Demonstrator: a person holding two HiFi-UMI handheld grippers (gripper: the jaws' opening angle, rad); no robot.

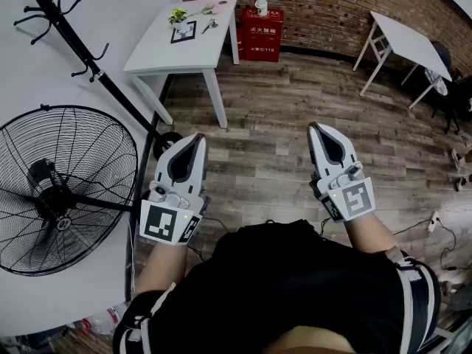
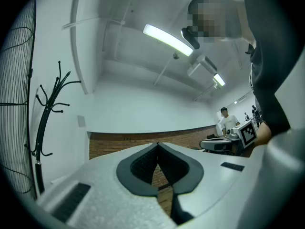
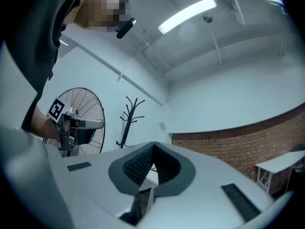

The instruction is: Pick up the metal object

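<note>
A small metal object [image 1: 209, 26] lies on the far white table [image 1: 155, 56], next to a black-framed marker card [image 1: 183, 32] and a little potted plant [image 1: 177, 15]. I hold both grippers at waist height over the wooden floor, far short of that table. The left gripper [image 1: 198, 137] is shut with nothing in it, and its tips meet in the left gripper view [image 2: 157, 144]. The right gripper [image 1: 313, 127] is likewise shut and empty, with its jaws closed together in the right gripper view [image 3: 153, 144].
A big black floor fan [image 1: 63, 190] stands at my left, with a black coat rack [image 1: 88, 63] behind it. A red cabinet [image 1: 262, 25] sits against the brick wall. A second white table [image 1: 404, 41] is at the far right, with cables and a power strip [image 1: 434, 220] on the floor.
</note>
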